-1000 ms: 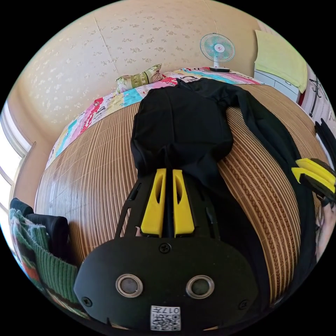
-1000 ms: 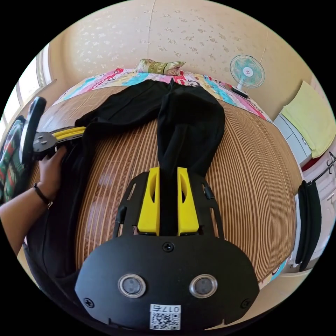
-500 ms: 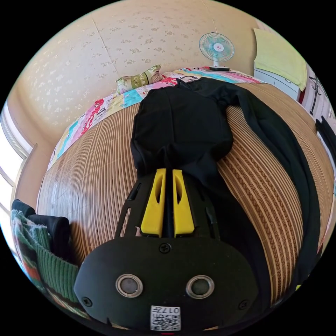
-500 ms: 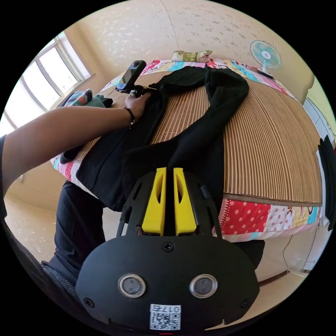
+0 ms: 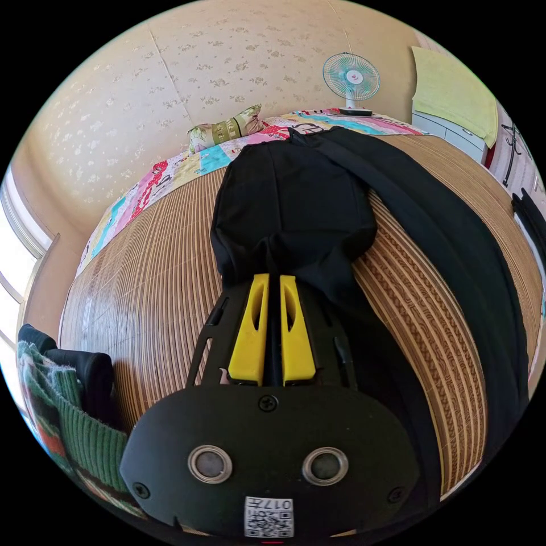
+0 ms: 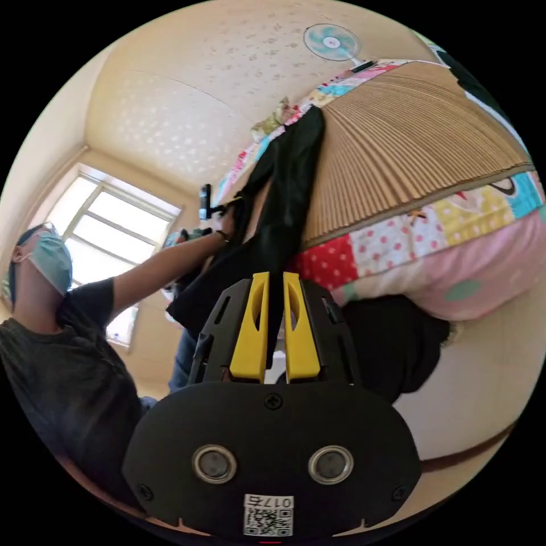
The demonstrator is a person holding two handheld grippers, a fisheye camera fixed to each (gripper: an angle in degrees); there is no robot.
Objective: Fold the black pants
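The black pants (image 5: pixel 296 199) lie on a bamboo mat (image 5: pixel 153 273) spread over the bed. In the left gripper view, my left gripper (image 5: pixel 273 280) is shut on one bunched part of the black cloth, which rests low on the mat. A long stretch of the pants (image 5: pixel 455 239) runs taut to the right, off the mat's edge. In the right gripper view, my right gripper (image 6: pixel 275 278) is shut on the other end of the pants (image 6: pixel 290 187), pulled out beyond the bed's side. The left gripper (image 6: pixel 219 207) appears there too, small, in the person's hand above the bed.
A patchwork quilt (image 6: pixel 409 239) covers the bed under the mat. A small pillow (image 5: pixel 224 129) and a fan (image 5: pixel 351 77) stand at the far end. Knitted green clothes (image 5: pixel 62 392) lie at the near left. A person (image 6: pixel 62 341) stands beside the bed by a window (image 6: pixel 108 227).
My right gripper has pulled its end of the pants back off the bed and rolled, drawing the cloth taut. The left gripper has stayed in place, still shut.
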